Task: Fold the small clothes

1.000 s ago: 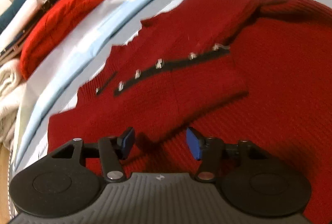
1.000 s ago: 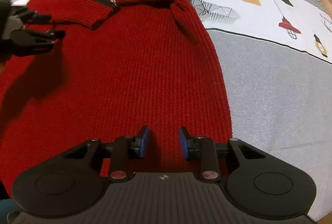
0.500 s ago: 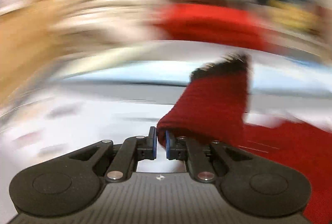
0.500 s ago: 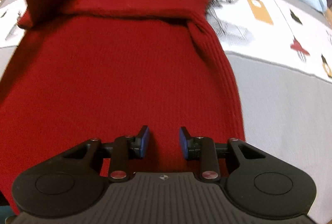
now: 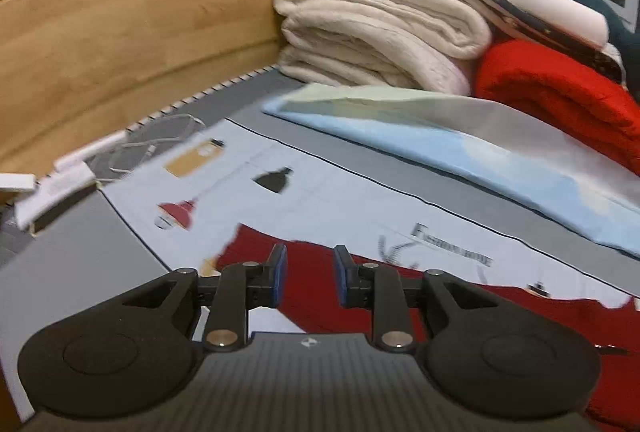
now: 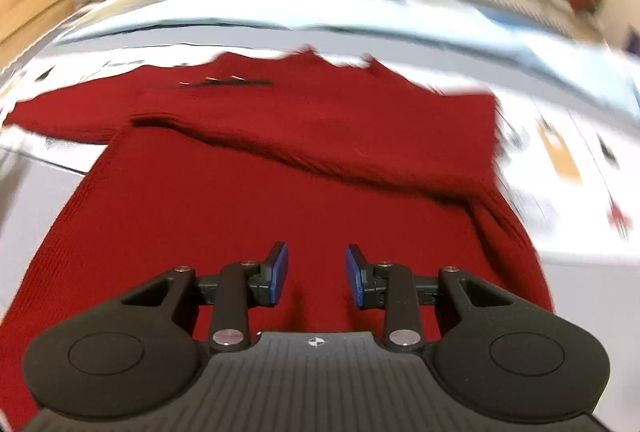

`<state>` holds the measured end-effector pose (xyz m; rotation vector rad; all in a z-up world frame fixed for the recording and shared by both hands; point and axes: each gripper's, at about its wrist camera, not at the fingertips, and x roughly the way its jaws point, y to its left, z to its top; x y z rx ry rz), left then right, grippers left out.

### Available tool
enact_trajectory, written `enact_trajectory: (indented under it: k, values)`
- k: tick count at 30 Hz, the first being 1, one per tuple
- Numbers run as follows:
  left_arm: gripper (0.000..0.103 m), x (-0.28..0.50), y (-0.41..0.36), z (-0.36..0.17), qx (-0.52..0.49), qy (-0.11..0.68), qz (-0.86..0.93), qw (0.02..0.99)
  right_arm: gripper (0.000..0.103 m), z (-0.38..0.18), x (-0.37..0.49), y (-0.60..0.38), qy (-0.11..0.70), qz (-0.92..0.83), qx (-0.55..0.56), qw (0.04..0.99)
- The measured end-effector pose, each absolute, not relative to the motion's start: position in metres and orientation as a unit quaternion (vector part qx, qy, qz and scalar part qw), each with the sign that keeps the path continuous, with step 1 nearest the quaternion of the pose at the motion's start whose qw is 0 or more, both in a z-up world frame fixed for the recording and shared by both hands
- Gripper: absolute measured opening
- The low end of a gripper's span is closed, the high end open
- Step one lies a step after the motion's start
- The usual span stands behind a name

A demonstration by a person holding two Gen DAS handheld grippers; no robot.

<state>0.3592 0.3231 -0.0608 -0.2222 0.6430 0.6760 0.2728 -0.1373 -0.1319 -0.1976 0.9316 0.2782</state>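
A dark red knit dress (image 6: 256,199) lies flat on the printed bed sheet (image 5: 328,191). Its left sleeve is spread out to the left, and the right sleeve lies folded across the chest. A black button placket (image 6: 224,83) shows near the collar. My left gripper (image 5: 307,278) is open and empty, just above the end of the left sleeve (image 5: 304,272). My right gripper (image 6: 316,274) is open and empty, low over the skirt part of the dress.
A stack of folded cream towels (image 5: 372,19) and a bright red folded knit (image 5: 560,91) sit at the head of the bed, by a wooden headboard (image 5: 120,31). A light blue cloth (image 5: 460,147) lies in front of them. White cables and a charger (image 5: 68,167) lie at the left.
My left gripper shut on the left sleeve, pulled it out to the left, and has now opened and let it go. My right gripper stayed open and moved up the skirt.
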Motion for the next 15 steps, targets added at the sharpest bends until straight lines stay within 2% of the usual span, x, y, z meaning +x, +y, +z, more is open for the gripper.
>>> enact_trajectory:
  k: [4,8,11,13,14,15]
  values:
    - [0.031,0.357,0.318,-0.062,-0.11,0.31,0.317,0.89,0.034,-0.154,0.301,-0.076,0.399,0.16,-0.171,0.887]
    - [0.032,0.356,0.327,-0.056,-0.121,0.307,0.321,0.888,0.044,-0.181,0.337,-0.018,0.381,0.181,-0.242,0.874]
    - [0.032,0.357,0.329,-0.053,-0.126,0.307,0.324,0.886,0.043,-0.204,0.351,0.016,0.366,0.216,-0.323,0.846]
    - [0.031,0.36,0.327,-0.052,-0.127,0.312,0.32,0.886,0.039,-0.215,0.353,0.028,0.343,0.238,-0.379,0.826]
    - [0.032,0.362,0.324,-0.052,-0.127,0.312,0.317,0.887,0.019,-0.216,0.354,0.029,0.333,0.249,-0.394,0.819]
    - [0.031,0.364,0.321,-0.052,-0.125,0.312,0.313,0.888,0.011,-0.215,0.356,0.029,0.334,0.263,-0.401,0.812]
